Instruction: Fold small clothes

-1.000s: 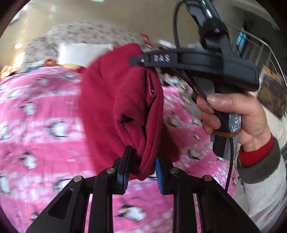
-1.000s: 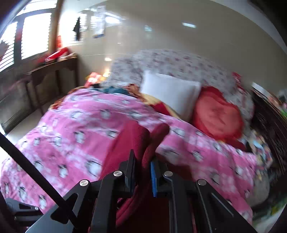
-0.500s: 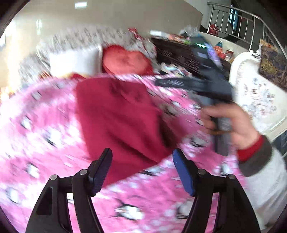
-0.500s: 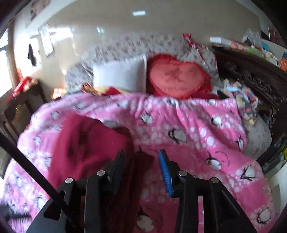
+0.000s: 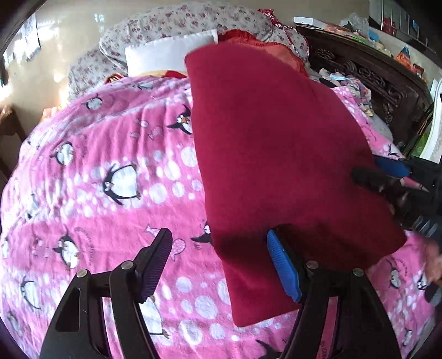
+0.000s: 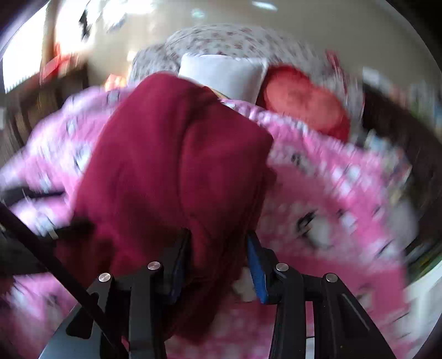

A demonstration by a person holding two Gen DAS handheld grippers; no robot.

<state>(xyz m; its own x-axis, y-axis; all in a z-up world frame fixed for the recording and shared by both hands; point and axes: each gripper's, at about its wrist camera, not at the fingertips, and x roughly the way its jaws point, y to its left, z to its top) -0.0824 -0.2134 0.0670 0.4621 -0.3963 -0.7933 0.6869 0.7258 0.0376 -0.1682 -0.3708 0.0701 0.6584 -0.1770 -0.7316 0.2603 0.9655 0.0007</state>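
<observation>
A dark red fleece garment (image 5: pixel 276 154) lies spread on the pink penguin-print blanket (image 5: pixel 116 171) that covers the bed, its near end narrowing to a folded corner that reaches toward the camera in the left wrist view. The left gripper (image 5: pixel 221 262) stands with its fingers wide apart; the garment's near edge runs between them, closer to the blue-padded finger (image 5: pixel 284 270), whose tip is over the cloth, while the black finger (image 5: pixel 154 262) is over bare blanket and clear of the fabric, so nothing is clamped there. In the right wrist view, which is smeared by motion, the same garment (image 6: pixel 176 165) shows a rounded ridge running down its middle, and that ridge lies between the fingers of the right gripper (image 6: pixel 218 265). Those fingers are partly parted; the cloth seems to brush the inner face of the dark finger (image 6: pixel 179 262), but a gap shows beside the blue one (image 6: pixel 257 273), so the fabric looks released rather than pinched. The right gripper's tips also appear at the right edge of the left wrist view (image 5: pixel 386 176), beside the garment's far side edge. Behind the garment, at the head of the bed, are a white pillow (image 5: pixel 168 52), a red heart-shaped cushion (image 6: pixel 304 102) and a flowered quilt (image 5: pixel 182 19). A dark carved wooden cabinet (image 5: pixel 367 71) stands beside the bed.
</observation>
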